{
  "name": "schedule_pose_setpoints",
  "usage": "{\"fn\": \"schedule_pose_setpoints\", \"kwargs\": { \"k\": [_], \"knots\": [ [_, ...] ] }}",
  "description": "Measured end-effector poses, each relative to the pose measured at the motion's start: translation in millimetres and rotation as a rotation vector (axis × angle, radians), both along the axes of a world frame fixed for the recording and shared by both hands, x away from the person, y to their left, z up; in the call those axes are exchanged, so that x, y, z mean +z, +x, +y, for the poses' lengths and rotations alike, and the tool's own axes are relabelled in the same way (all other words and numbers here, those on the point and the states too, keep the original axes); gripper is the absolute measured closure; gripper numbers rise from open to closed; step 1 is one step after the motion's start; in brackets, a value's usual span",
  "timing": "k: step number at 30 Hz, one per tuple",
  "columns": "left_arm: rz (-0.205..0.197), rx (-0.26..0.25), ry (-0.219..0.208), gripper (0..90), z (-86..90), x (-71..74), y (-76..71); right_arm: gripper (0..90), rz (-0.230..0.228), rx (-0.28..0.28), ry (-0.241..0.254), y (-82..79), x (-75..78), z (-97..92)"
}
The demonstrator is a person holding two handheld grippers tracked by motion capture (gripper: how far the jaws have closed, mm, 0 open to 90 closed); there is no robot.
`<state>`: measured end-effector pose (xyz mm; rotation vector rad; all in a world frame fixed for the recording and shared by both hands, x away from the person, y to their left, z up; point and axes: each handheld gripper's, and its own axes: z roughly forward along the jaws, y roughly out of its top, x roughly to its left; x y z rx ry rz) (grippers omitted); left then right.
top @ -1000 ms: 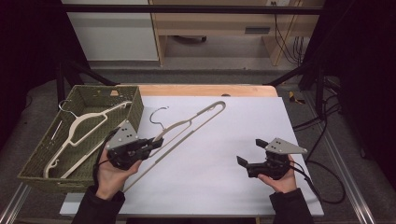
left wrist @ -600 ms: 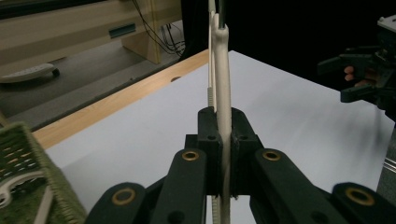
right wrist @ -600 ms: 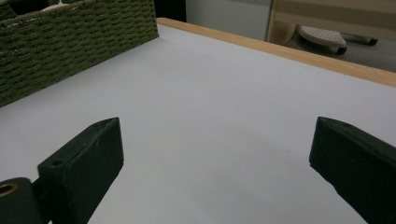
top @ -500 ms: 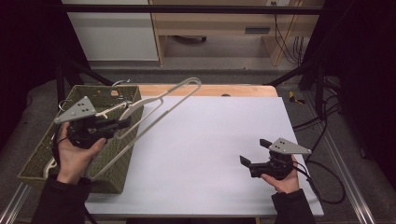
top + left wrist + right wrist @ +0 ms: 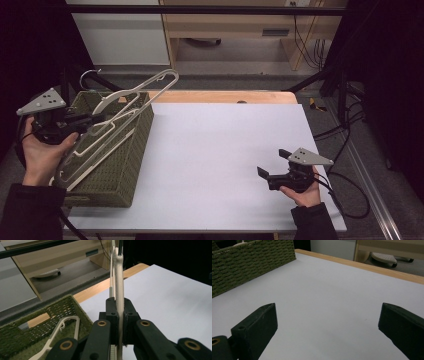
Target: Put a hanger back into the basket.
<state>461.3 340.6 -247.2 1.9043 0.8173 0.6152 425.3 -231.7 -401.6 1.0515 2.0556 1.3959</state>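
A cream hanger [image 5: 150, 87] hangs tilted above the green woven basket [image 5: 125, 165] at the table's left, its metal hook toward the back. My left gripper [image 5: 97, 119] is shut on the hanger's arm, held out past the basket's left side. In the left gripper view the jaws of my left gripper [image 5: 119, 302] pinch the hanger [image 5: 118, 270] edge-on. A second cream hanger [image 5: 63, 323] lies inside the basket [image 5: 15, 332]. My right gripper [image 5: 271, 162] rests low over the white tabletop at the front right, open. Between the spread jaws of my right gripper [image 5: 327, 322] there is nothing.
The white tabletop [image 5: 225, 150] spreads between basket and right hand, with a wooden strip [image 5: 225, 96] along its back edge. The basket [image 5: 249, 260] stands ahead of the right gripper, at the upper left of its view. Cables [image 5: 350, 130] trail off the right side. Wooden furniture [image 5: 235, 30] stands behind.
My left gripper has carried the hanger off the white tabletop, leftward and upward, to above the basket. The right gripper has stayed put and open.
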Motion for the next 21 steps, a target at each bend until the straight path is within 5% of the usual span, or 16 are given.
{"fn": "schedule_pose_setpoints", "kwargs": {
  "k": [4,14,21],
  "knots": [
    [-0.004,-0.028,0.017,85.5,12.0,-3.8,6.5,3.0,0.002,0.000,0.000,0.2,-0.3,0.0],
    [0.056,0.070,0.049,85.5,45.2,-23.5,27.2,3.0,0.008,0.001,-0.002,0.4,-1.0,0.1],
    [0.080,0.141,0.034,85.5,72.5,-39.2,38.1,3.0,0.006,0.000,-0.009,0.9,-1.6,0.3]
  ]
}}
